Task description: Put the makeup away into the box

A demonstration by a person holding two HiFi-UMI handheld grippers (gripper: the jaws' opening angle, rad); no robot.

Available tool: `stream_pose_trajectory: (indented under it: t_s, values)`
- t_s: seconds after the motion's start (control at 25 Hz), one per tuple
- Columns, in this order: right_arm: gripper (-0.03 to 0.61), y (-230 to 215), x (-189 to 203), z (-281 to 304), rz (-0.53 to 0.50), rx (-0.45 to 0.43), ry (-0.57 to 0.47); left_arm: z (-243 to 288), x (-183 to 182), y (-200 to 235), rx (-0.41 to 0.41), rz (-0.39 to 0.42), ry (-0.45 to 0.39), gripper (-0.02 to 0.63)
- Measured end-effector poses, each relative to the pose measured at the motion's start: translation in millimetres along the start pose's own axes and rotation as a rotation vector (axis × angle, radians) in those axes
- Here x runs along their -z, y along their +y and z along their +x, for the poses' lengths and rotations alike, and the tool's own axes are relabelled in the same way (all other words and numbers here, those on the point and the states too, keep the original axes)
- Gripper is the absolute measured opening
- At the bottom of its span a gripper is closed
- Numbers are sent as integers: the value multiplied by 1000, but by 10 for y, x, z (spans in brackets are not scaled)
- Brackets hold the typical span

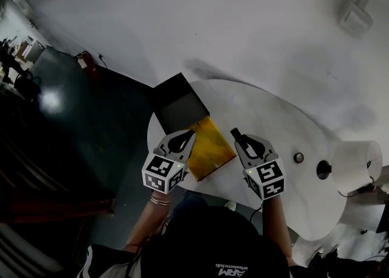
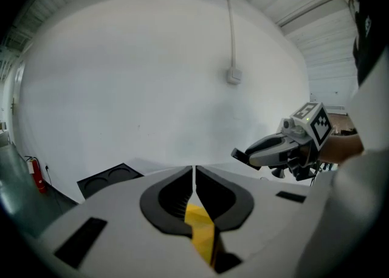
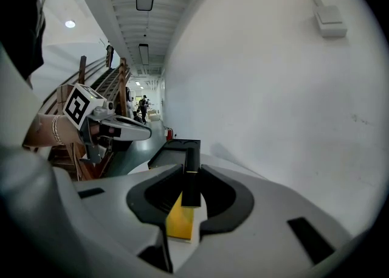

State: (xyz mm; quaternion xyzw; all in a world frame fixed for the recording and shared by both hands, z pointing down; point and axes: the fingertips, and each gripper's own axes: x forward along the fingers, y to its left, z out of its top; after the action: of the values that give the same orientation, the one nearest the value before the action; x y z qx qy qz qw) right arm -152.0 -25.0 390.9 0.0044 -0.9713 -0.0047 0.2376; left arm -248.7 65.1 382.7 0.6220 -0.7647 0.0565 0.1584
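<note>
**Makeup into the box: one tube in hand, nothing packed that I can see**

The job looks like it's barely started, or at least nothing visible counts as done.

The right gripper (image 1: pixel 245 144) has its fingers clamped on a slim black tube (image 3: pixel 191 167) with a gold band, lipstick-shaped if you ask me. The tube sticks out forward from the fingers and is held up off the round white counter (image 1: pixel 273 118), just right of the yellow box (image 1: pixel 209 148). So it's picked up, but not in anything yet.

The left gripper (image 1: pixel 180 142) is over the left edge of that yellow box with its fingers (image 2: pixel 167 201) pressed together and nothing between them. It's just empty-handed for now.

Touching the far end of the yellow box is a black case (image 1: pixel 178 103), and the left gripper view shows round recesses in its top. I honestly can't tell which of the two is "the box", or whether they're two halves of one thing. I also can't see any makeup sitting inside either of them.

My guess at what's left:
- the tube has to go in
- two small dark round things (image 1: pixel 298 157) lie on the counter further right, near a white roll (image 1: pixel 355 162)
- those might be makeup too, but they're too small to call
</note>
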Motion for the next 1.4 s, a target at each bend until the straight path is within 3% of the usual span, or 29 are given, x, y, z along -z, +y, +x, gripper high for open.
stream_pose_trajectory:
  t_s: [0.28, 0.64, 1.0, 1.4]
  values:
    - [104, 186, -84, 368, -1, 1, 42, -24, 90, 510, 6, -25, 14, 31]
    - [104, 389, -98, 956, 50, -8, 80, 31, 284, 915, 93, -3, 76, 31]
    - [104, 587, 227, 1382, 88, -18, 169, 108, 569, 1261, 121, -3, 113, 31]
    - [104, 736, 582, 1618, 121, -23, 266, 175, 774, 1250, 202, 3, 136, 31]
